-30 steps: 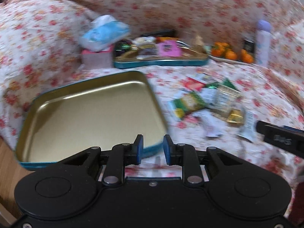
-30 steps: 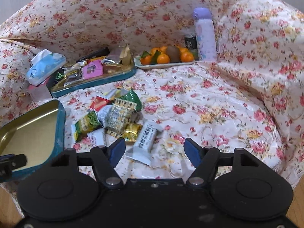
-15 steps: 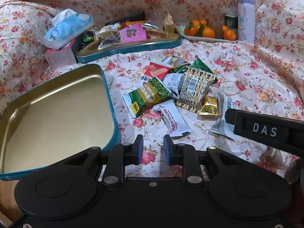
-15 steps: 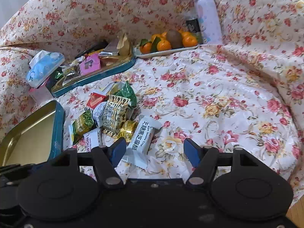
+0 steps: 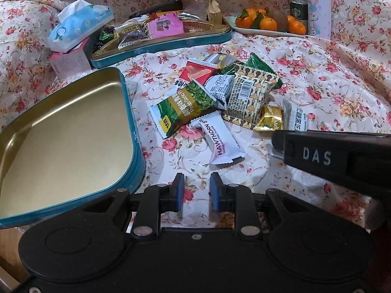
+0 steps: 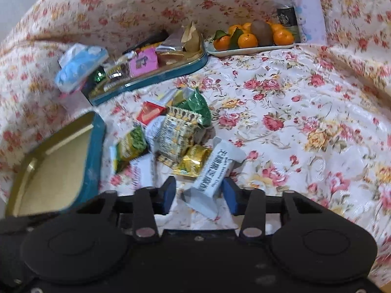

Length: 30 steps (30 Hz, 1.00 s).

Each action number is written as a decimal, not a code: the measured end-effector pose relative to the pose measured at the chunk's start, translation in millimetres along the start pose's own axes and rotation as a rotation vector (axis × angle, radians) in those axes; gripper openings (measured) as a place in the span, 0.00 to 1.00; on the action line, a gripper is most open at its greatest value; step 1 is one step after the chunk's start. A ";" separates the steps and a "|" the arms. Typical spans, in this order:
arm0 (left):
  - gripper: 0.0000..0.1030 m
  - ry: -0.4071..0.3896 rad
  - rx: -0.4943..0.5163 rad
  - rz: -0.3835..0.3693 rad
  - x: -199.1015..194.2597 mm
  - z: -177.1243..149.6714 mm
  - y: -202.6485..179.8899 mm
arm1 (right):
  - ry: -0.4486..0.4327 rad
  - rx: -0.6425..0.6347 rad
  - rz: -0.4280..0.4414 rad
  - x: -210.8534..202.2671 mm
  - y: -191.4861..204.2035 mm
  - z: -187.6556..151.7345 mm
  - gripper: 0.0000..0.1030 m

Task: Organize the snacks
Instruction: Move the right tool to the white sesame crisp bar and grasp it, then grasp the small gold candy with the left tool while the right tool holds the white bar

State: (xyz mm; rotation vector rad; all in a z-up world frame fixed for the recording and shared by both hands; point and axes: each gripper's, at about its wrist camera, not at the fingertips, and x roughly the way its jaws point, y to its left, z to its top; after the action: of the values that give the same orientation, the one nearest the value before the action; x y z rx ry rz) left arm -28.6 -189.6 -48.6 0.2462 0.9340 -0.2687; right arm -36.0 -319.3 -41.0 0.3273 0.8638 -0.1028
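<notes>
Right wrist view: right claw (image 6: 199, 196) has just been closing around the white sesame bar (image 6: 215, 173), presumably bound for the empty tin (image 6: 95, 146) at nine o'clock; left claw (image 5: 195, 190) narrow, empty.

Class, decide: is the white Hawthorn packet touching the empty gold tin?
Apart. In the left wrist view, flowered cloth shows plainly between the Hawthorn packet and the tin's blue wall.

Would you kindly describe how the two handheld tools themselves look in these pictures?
Both look alike: matte black plastic bodies with two round raised discs, silver screws at the pivots, and black linkage arms ending in blue pads. This shows on the left tool and the right tool. Seen from the side, the right tool's black finger bears white letters "DAS". No cables or sleeves are visible.
</notes>
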 end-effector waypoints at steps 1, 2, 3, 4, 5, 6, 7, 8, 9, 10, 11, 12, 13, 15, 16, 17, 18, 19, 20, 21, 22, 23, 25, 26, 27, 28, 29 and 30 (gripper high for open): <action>0.32 -0.002 0.003 0.002 0.2 -0.1 -0.5 | 0.002 -0.012 -0.009 0.9 -1.2 0.0 0.36; 0.32 -0.005 0.009 0.004 0.3 -0.5 -1.0 | -0.003 -0.020 -0.017 0.8 -2.6 -0.2 0.35; 0.32 -0.009 0.015 0.007 0.2 -1.0 -2.1 | -0.011 -0.028 -0.031 -0.2 -4.6 -0.2 0.35; 0.32 -0.011 0.020 0.010 0.3 -1.0 -3.0 | -0.016 -0.040 -0.050 -1.4 -7.8 -0.1 0.34; 0.32 -0.012 0.024 0.013 0.2 -1.1 -3.7 | -0.029 -0.059 -0.069 -2.0 -9.4 0.7 0.34; 0.32 -0.012 0.025 0.014 0.3 -1.0 -3.8 | -0.037 -0.073 -0.095 -2.8 -11.7 1.7 0.34; 0.32 -0.011 0.023 0.012 0.4 -0.8 -3.5 | -0.045 -0.082 -0.120 -4.0 -15.8 2.1 0.33; 0.32 -0.009 0.017 0.008 0.6 -0.1 -2.7 | -0.049 -0.083 -0.138 -4.4 -19.2 3.2 0.33; 0.31 -0.007 0.011 0.004 0.8 0.5 -2.0 | -0.050 -0.078 -0.156 -3.9 -23.4 4.2 0.33; 0.31 -0.003 0.005 -0.001 1.0 1.6 -1.2 | -0.047 -0.071 -0.171 -2.8 -28.8 5.6 0.33; 0.31 0.001 -0.003 -0.011 1.2 2.9 0.0 | -0.044 -0.066 -0.183 -1.5 -33.0 5.8 0.33; 0.31 0.006 -0.012 -0.020 1.4 4.0 0.9 | -0.042 -0.061 -0.194 -0.3 -37.0 5.7 0.33; 0.31 0.010 -0.020 -0.028 1.7 5.5 1.9 | -0.043 -0.059 -0.205 1.0 -41.1 5.5 0.33; 0.32 0.011 -0.032 -0.044 0.8 8.5 3.0 | -0.052 -0.058 -0.207 1.4 -46.0 5.4 0.34; 0.32 0.008 -0.033 -0.045 0.0 10.1 2.6 | -0.054 -0.058 -0.208 2.0 -46.9 6.2 0.36; 0.32 0.005 -0.030 -0.042 -0.7 11.5 1.7 | -0.058 -0.058 -0.210 2.3 -47.6 5.8 0.36; 0.32 0.001 -0.026 -0.042 -1.3 13.2 0.6 | -0.062 -0.062 -0.214 2.7 -47.8 5.1 0.36; 0.32 -0.003 -0.023 -0.044 -1.8 14.8 -0.1 | -0.064 -0.074 -0.223 3.4 -47.2 4.3 0.36; 0.32 -0.005 -0.021 -0.050 -2.2 16.7 -0.9 | -0.069 -0.089 -0.231 3.7 -45.7 2.7 0.36; 0.32 -0.006 -0.022 -0.057 -2.2 18.6 -1.5 | -0.075 -0.101 -0.236 3.8 -45.1 1.5 0.36; 0.32 -0.004 -0.022 -0.061 -1.8 20.7 -2.2 | -0.078 -0.107 -0.238 5.6 -42.2 1.5 0.37; 0.32 -0.003 -0.025 -0.065 -1.5 22.8 -3.0 | -0.082 -0.108 -0.237 5.6 -41.9 0.8 0.38; 0.32 -0.003 -0.029 -0.077 -1.6 26.6 -4.5 | -0.089 -0.105 -0.230 5.0 -43.1 -0.2 0.38; 0.32 -0.005 -0.032 -0.082 -1.5 28.6 -5.1 | -0.093 -0.102 -0.226 4.7 -43.9 -0.7 0.38; 0.32 -0.006 -0.033 -0.085 -1.3 30.0 -5.6 | -0.097 -0.100 -0.221 4.6 -44.8 -1.0 0.38; 0.32 -0.007 -0.035 -0.086 -0.3 31.9 -6.2 | -0.101 -0.098 -0.215 4.6 -45.6 -1.7 0.39; 0.32 -0.006 -0.038 -0.085 1.0 33.7 -6.4 | -0.105 -0.100 -0.212 4.6 -45.8 -2.5 0.41; 0.32 -0.004 -0.042 -0.081 2.5 35.2 -7.0 | -0.109 -0.104 -0.209 4.6 -45.7 -3.5 0.41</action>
State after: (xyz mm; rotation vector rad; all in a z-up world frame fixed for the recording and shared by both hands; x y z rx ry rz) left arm -2.9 -207.8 -31.2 0.1690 0.9463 -0.3240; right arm -45.6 -361.1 -57.7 0.1314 0.7906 -0.2667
